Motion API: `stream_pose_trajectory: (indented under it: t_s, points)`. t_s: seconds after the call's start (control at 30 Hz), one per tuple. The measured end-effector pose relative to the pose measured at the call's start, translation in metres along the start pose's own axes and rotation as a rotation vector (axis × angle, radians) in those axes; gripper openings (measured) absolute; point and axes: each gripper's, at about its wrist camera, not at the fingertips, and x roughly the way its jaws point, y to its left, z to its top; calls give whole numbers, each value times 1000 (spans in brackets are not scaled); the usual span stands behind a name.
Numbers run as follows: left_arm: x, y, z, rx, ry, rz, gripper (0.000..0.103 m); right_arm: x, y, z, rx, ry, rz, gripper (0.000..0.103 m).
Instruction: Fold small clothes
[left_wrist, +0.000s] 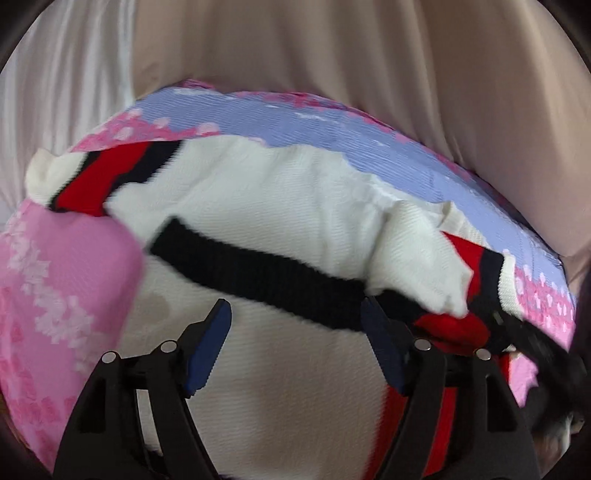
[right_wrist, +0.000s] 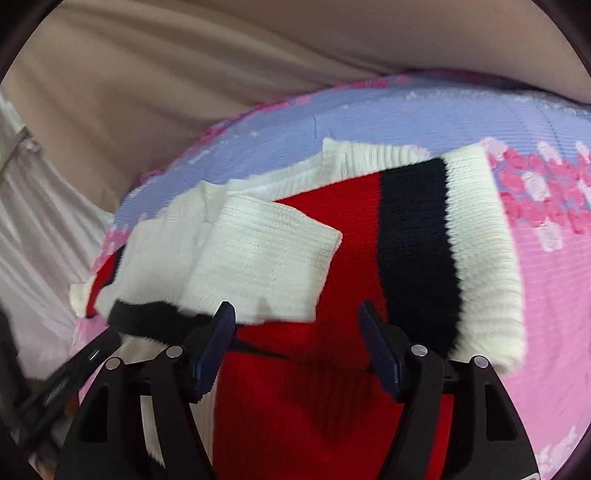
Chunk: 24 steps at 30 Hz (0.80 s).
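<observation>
A small knit sweater, white with red and black bands, lies on a pink and lilac patterned cloth. A white sleeve is folded over its body. My left gripper is open just above the white lower part, near a black band. In the right wrist view the sweater shows its red body, black stripe and white ribbed hem, with the folded white sleeve across it. My right gripper is open over the red part, holding nothing.
The patterned cloth covers a rounded surface. Beige curtain folds hang behind it, with white sheer fabric to the left. The left gripper's black body shows at the right view's lower left.
</observation>
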Motion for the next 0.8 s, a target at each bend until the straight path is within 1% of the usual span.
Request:
stream_pose_trajectory:
  t_s: [0.03, 0.07, 0.1, 0.13, 0.2, 0.23, 0.27, 0.3, 0.33, 0.37, 0.4, 0.43, 0.47, 0.5, 0.53, 0.57, 0.63, 0.67, 0.7, 0.73, 0.77, 0.8]
  points:
    - [-5, 11, 0, 0, -10, 17, 70, 8, 6, 3, -1, 10, 13, 49]
    - [-11, 20, 0, -5, -17, 30, 70, 16, 15, 7, -13, 23, 17, 36]
    - [-16, 34, 1, -17, -23, 40, 70, 19, 31, 12, -30, 23, 40, 19]
    - [-20, 44, 1, -27, -28, 50, 70, 17, 50, 16, -55, 3, 79, 19]
    - [-24, 62, 1, -48, -32, 77, 70, 11, 106, 19, -168, -28, 173, 18]
    - [-23, 72, 1, -61, -28, 89, 70, 8, 143, 18, -249, -25, 235, 18]
    - [-22, 77, 1, -72, -21, 96, 70, 7, 170, 14, -311, -12, 275, 19]
    - [-20, 82, 0, -87, -10, 95, 70, 6, 196, 7, -378, 10, 303, 29]
    - [-19, 85, 0, -102, 0, 85, 70, 3, 211, -1, -428, 13, 315, 45]
    - [-18, 87, 0, -116, 9, 68, 70, -4, 217, -8, -459, -8, 314, 50]
    - [-16, 86, 2, -127, 14, 46, 70, -14, 210, -16, -470, -52, 285, 51]
    - [-14, 84, 4, -128, 15, 30, 72, -22, 197, -20, -455, -81, 244, 51]
    - [-12, 82, 5, -127, 16, 18, 75, -32, 173, -27, -410, -111, 179, 52]
    - [-9, 78, 8, -127, 16, 5, 80, -39, 144, -32, -353, -132, 106, 52]
    - [-3, 72, 12, -126, 15, -14, 81, -48, 111, -40, -287, -144, 24, 53]
    - [3, 66, 16, -120, 21, -34, 81, -53, 86, -45, -233, -145, -51, 53]
    - [25, 50, 28, -117, 44, -48, 81, -64, 17, -60, -103, -133, -222, 54]
    - [36, 44, 33, -120, 58, -60, 81, -67, -15, -66, -39, -119, -289, 54]
    - [48, 38, 37, -127, 74, -68, 81, -69, -37, -68, 12, -109, -323, 55]
    - [65, 32, 42, -145, 104, -67, 77, -70, -59, -70, 66, -106, -348, 55]
    - [80, 28, 45, -173, 133, -85, 72, -69, -74, -70, 102, -108, -357, 55]
    - [92, 26, 46, -197, 160, -94, 58, -67, -86, -69, 131, -106, -360, 55]
